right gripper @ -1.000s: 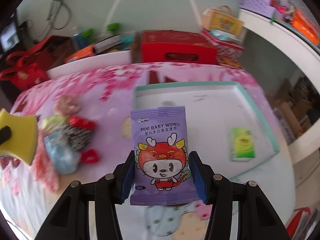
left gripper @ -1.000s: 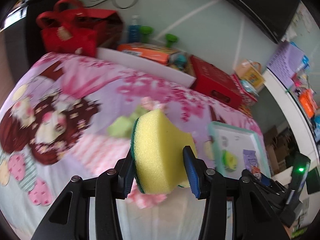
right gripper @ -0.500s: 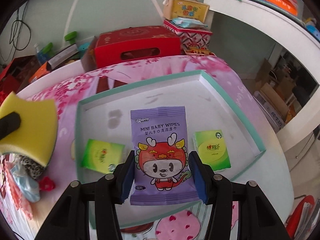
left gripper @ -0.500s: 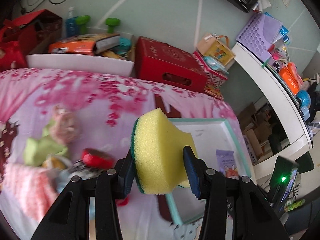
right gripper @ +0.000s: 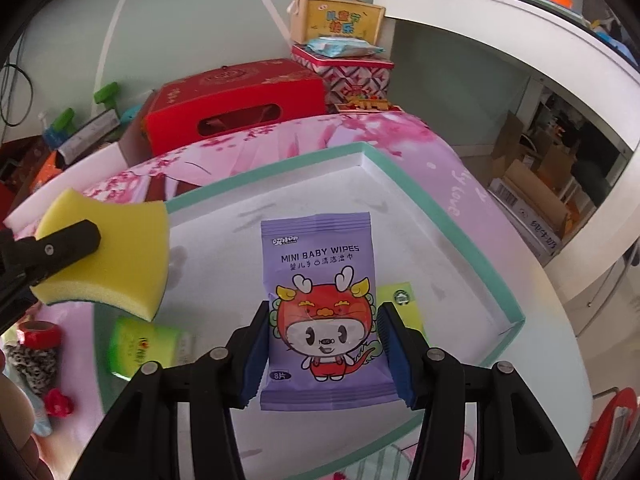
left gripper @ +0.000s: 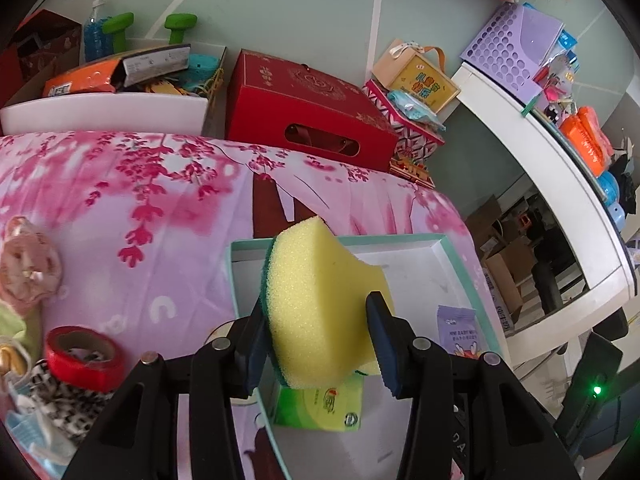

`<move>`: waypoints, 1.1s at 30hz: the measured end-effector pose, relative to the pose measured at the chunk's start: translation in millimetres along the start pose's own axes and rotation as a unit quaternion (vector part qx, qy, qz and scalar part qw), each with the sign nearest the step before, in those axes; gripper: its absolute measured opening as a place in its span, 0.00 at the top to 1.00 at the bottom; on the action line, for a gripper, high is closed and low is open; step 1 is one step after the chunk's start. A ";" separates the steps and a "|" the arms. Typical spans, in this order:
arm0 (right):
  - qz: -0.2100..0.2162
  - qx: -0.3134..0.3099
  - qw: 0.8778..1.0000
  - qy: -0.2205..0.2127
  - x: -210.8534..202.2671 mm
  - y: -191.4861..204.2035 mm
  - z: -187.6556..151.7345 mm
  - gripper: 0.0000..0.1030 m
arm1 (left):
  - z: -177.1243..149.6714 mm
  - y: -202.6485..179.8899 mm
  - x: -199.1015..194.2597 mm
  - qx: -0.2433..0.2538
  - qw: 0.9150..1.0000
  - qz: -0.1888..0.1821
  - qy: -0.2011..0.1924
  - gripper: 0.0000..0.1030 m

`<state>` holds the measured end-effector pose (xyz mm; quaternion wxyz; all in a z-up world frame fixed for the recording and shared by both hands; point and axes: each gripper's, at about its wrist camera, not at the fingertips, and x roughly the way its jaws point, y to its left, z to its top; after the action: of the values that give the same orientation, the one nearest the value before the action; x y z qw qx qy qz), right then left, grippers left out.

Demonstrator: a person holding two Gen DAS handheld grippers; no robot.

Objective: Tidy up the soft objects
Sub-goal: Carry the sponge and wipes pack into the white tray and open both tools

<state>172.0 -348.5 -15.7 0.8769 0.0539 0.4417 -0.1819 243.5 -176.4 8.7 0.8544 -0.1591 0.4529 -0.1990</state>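
While the left gripper [left gripper: 318,338] looks down over the tray [left gripper: 456,254], its jaws squeeze a porous yellow sponge [left gripper: 320,300] with a thin green scouring layer on its left face; the foam bulges above the pads. Below it, inside the shallow white tray with a teal rim, lies a glossy green tissue pack [left gripper: 320,404], and a purple wipes packet [left gripper: 458,330] shows at the right. On the flowered pink cloth [left gripper: 120,200] to the left sit a red tape roll [left gripper: 82,356] and crumpled fabric bits.

From the right wrist, the right gripper [right gripper: 324,354] has its jaws clamped on the flat, crinkle-edged purple wipes packet [right gripper: 320,304], held above the tray [right gripper: 460,248]. The wedge-shaped sponge [right gripper: 116,252] hangs over the tray's left edge, with two green tissue packs [right gripper: 140,348] on the tray floor.
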 end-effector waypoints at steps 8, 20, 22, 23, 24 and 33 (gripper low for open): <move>0.005 0.016 1.000 0.000 9.1 -7.8 2.3 0.46 | 2.5 -3.5 26.1 0.001 1.000 0.012 0.013 0.53; 0.007 0.005 1.000 0.013 4.3 -2.8 2.1 0.25 | -4.3 -3.3 23.8 0.007 0.998 0.043 0.040 0.17; 0.003 0.003 1.000 0.018 3.1 -3.5 1.5 0.20 | -4.4 -5.2 16.6 0.012 0.998 0.044 0.035 0.14; 0.001 0.003 1.000 0.019 2.5 -4.1 1.4 0.18 | -4.2 -5.9 14.0 0.013 0.998 0.043 0.035 0.14; 0.000 0.003 1.000 0.021 1.9 -4.8 1.3 0.15 | -4.6 -6.5 9.4 0.015 0.998 0.043 0.034 0.14; -0.012 0.008 0.999 0.051 1.5 -11.4 -3.1 0.00 | -10.2 0.9 -19.0 0.033 0.993 0.116 0.014 0.12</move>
<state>166.4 -358.7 -18.1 0.8506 0.0643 0.4849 -0.1929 225.4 -167.3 16.3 0.8702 -0.0749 0.4730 -0.1157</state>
